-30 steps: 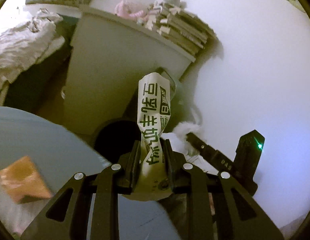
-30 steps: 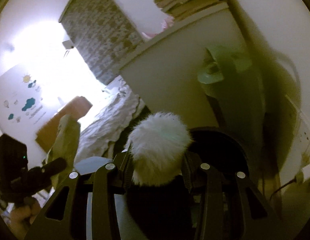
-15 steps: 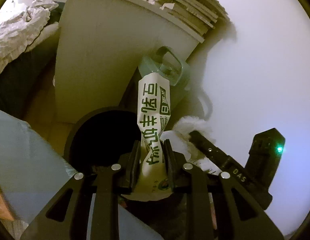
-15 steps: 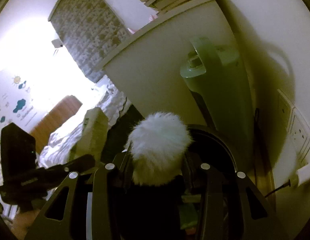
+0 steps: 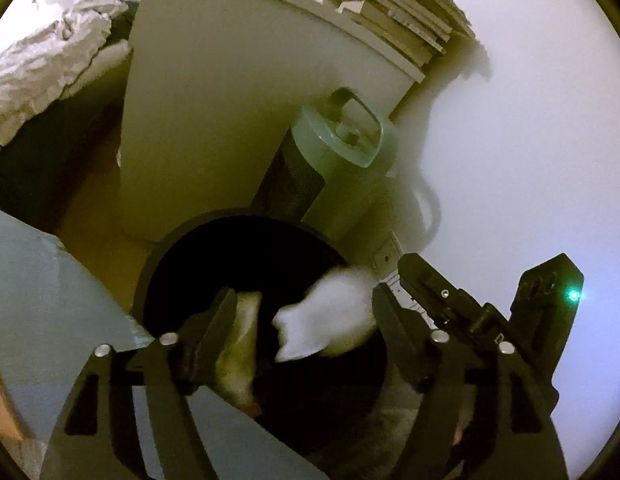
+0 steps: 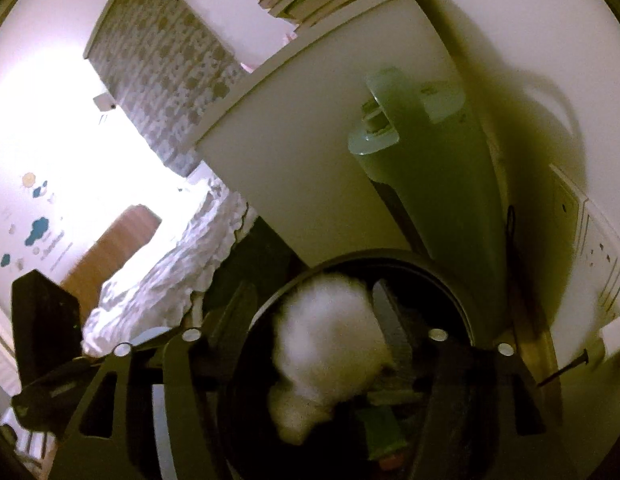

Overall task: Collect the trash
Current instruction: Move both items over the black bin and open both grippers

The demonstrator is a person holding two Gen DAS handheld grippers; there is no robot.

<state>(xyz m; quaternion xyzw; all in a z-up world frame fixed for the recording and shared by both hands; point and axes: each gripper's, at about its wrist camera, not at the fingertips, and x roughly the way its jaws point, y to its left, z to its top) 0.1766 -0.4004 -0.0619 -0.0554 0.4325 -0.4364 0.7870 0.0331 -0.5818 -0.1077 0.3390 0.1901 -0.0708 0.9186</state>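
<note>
The trash, a crumpled paper wrapper (image 5: 239, 354) and a fluffy white wad (image 6: 328, 344), hangs over the black bin (image 5: 165, 256), so both should fall inside. My left gripper (image 5: 301, 320) and right gripper (image 6: 330, 320) are spread wide. A green appliance (image 5: 334, 160) and white cabinet (image 5: 229, 120) crowd the bin's far side.

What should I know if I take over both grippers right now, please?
Left gripper: open above the black bin; the printed paper wrapper lies against its left finger, over the bin mouth and apparently dropping in.
Right gripper: open above the same bin; the white fluffy wad sits blurred between its fingers, touching neither, seemingly falling in.
Done: both pieces released at the bin.
Left: check that both landed inside, then pull back and look for more trash. Some litter already shows in the bottom of the bin.
</note>
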